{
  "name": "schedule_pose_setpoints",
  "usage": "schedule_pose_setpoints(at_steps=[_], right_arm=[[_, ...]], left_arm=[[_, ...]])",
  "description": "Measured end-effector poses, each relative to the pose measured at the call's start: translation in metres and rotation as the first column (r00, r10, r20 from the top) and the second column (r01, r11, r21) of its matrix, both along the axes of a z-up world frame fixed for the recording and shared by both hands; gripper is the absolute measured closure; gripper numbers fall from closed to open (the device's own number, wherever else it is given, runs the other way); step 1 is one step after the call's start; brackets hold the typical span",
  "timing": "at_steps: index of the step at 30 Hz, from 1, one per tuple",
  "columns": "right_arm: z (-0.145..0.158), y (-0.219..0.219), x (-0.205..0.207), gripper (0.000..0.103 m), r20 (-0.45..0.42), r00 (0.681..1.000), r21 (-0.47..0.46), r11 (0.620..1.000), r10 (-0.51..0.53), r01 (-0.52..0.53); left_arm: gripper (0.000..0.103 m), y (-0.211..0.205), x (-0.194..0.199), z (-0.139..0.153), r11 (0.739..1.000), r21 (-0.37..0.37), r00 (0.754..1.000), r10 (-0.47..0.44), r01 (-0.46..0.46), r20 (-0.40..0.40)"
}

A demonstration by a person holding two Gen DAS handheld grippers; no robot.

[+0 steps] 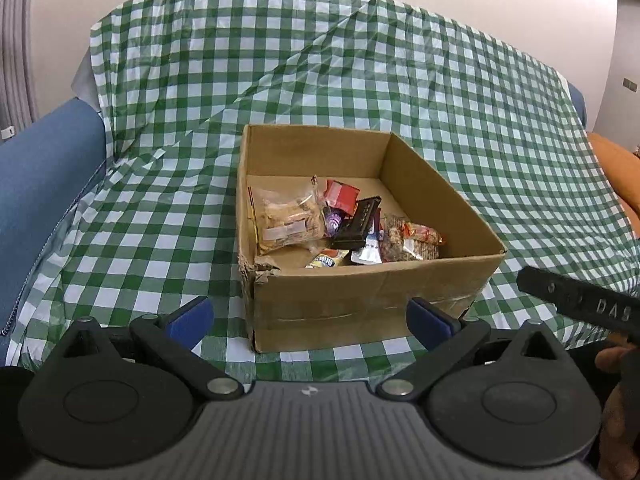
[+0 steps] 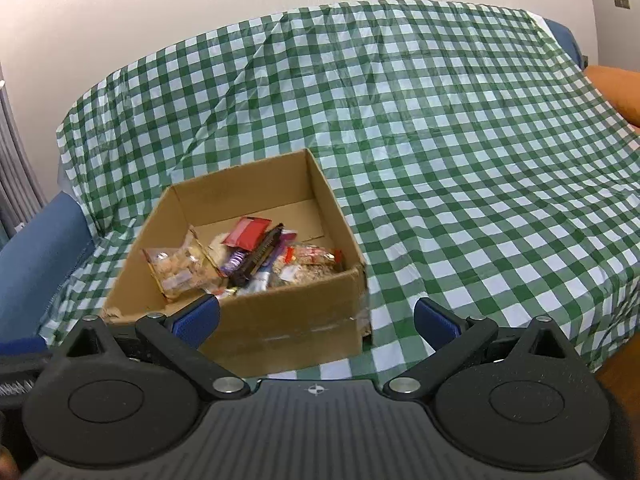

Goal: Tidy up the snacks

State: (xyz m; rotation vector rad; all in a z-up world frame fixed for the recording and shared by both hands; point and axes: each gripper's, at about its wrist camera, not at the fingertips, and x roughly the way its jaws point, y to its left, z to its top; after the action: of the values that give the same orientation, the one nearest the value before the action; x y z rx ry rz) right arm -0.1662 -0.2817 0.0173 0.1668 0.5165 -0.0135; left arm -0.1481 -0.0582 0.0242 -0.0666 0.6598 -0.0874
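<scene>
An open cardboard box (image 1: 360, 300) stands on a green-checked cloth (image 1: 360, 80). Inside lie several snack packets: a clear bag of biscuits (image 1: 288, 216), a red packet (image 1: 340, 194), a dark bar (image 1: 358, 220) and a clear bag of nuts (image 1: 408, 240). The box (image 2: 280, 320) and the biscuit bag (image 2: 180, 272) also show in the right wrist view. My left gripper (image 1: 310, 318) is open and empty, just in front of the box. My right gripper (image 2: 316, 320) is open and empty, in front of the box's right corner.
The cloth covers a blue sofa, whose arm (image 1: 40, 184) shows at the left. An orange cushion (image 2: 616, 92) lies at the right. A white wall stands behind. Part of the other gripper (image 1: 580, 304) juts in at the right of the left wrist view.
</scene>
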Motion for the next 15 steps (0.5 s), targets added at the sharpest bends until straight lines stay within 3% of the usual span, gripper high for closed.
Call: schedule_pose_setpoints(at_steps=[7,15], right_arm=[[-0.018,-0.012,0.002,0.001,0.009,1.0,0.108,0.994,-0.021,0.02],[-0.022,-0.004,0.003,0.001,0.025,0.999,0.058,0.998,0.024,-0.026]], left_arm=[[0.0,-0.002,0.004,-0.008,1.0,-0.001,1.0,0.008,-0.008,-0.009],[0.0,0.0,0.008,-0.013,1.0,0.005,1.0,0.018,-0.018,-0.025]])
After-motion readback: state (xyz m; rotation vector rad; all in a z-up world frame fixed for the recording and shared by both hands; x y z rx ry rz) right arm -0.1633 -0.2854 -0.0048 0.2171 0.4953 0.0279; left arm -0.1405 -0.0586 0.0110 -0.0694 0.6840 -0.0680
